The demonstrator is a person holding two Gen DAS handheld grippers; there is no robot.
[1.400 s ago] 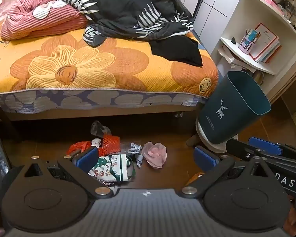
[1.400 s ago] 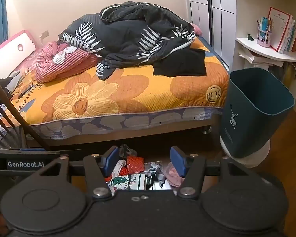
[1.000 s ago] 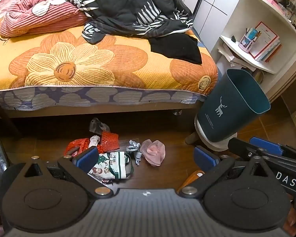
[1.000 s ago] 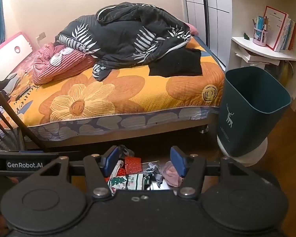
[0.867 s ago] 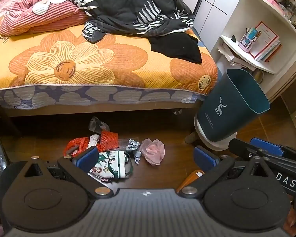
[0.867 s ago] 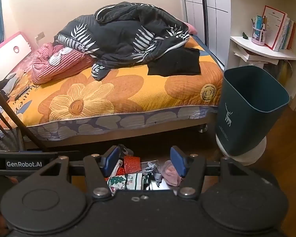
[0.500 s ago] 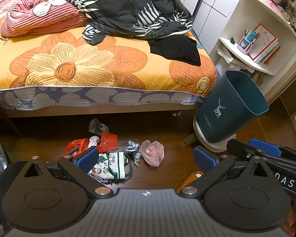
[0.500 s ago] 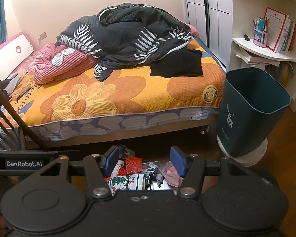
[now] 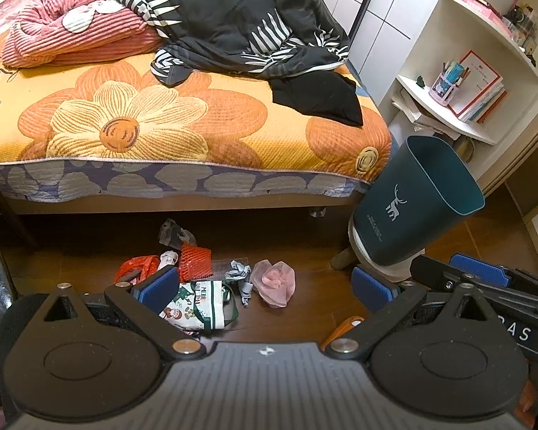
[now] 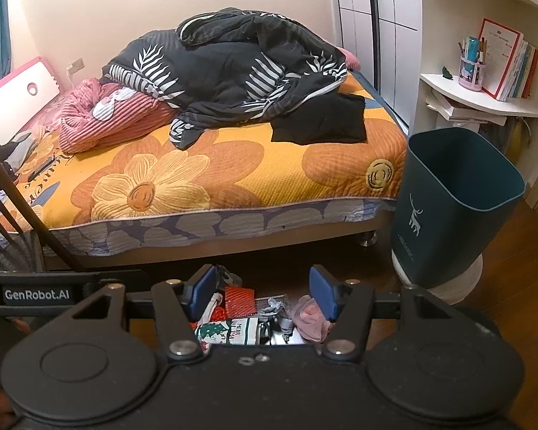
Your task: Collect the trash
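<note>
Left wrist view: left hand-held gripper (image 9: 265, 288) spread wide, gripping nothing, above a dark wooden floor (image 9: 315, 308). Trash pile (image 9: 204, 279) lying on the floor just in front of the bed (image 9: 183, 132): red net (image 9: 196, 260), pink crumpled wad (image 9: 273, 282), printed bag (image 9: 201, 304). Teal bin (image 9: 412, 200) standing to the right on a white base, well apart from the pile.

Right wrist view: right hand-held gripper (image 10: 262, 295) parted, empty, fingers framing the same trash pile (image 10: 262, 317) below. Teal bin (image 10: 452, 208) off to the right beside the bed (image 10: 233, 175).
</note>
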